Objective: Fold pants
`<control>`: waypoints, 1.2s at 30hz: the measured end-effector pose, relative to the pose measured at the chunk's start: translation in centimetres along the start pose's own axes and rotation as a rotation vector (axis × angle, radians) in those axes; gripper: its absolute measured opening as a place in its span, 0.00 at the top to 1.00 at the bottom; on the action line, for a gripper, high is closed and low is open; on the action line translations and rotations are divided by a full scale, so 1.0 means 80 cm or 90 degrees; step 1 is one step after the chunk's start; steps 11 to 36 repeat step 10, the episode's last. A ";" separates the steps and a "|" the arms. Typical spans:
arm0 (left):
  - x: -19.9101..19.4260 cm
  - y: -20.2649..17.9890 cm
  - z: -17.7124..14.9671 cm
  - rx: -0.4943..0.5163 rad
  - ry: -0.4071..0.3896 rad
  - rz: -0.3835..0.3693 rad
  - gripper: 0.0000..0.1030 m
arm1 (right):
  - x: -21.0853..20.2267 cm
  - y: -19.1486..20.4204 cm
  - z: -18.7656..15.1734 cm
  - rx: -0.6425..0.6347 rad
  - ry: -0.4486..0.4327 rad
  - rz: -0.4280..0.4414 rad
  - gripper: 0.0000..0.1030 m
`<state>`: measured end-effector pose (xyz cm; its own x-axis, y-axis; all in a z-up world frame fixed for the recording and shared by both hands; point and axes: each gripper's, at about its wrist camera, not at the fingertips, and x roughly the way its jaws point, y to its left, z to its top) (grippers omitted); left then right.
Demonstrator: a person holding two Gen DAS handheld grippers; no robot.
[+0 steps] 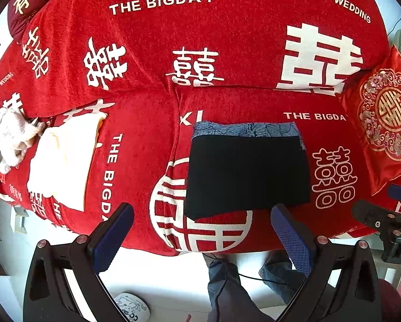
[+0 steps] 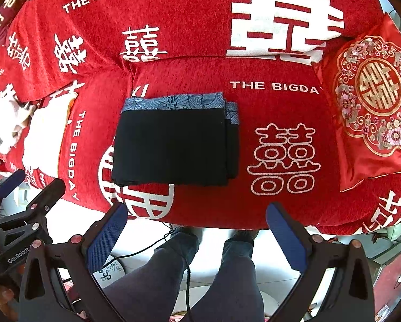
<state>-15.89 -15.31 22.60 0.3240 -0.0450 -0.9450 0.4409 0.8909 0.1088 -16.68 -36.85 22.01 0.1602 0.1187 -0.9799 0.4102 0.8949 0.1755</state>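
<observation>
Both the left gripper (image 1: 203, 230) and right gripper (image 2: 196, 228) stand wide and empty. Black pants (image 2: 173, 145), at twelve o'clock, lie folded on the red sofa (image 2: 281, 102); probably soft, light and limp, best pinched at stacked corners.

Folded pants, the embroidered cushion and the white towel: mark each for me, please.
folded pants (image 2: 173, 147), right wrist view, middle of the black top layer.
embroidered cushion (image 2: 375, 91), right wrist view, gold emblem at its centre.
white towel (image 1: 63, 161), left wrist view, middle of its flat part.
</observation>
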 end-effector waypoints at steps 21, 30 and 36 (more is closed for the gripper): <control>-0.002 -0.001 0.003 0.000 -0.010 -0.017 0.01 | 0.002 0.006 0.000 -0.008 0.002 -0.003 0.00; -0.002 -0.001 0.003 0.000 -0.010 -0.017 0.01 | 0.002 0.006 0.000 -0.008 0.002 -0.003 0.00; -0.002 -0.001 0.003 0.000 -0.010 -0.017 0.01 | 0.002 0.006 0.000 -0.008 0.002 -0.003 0.00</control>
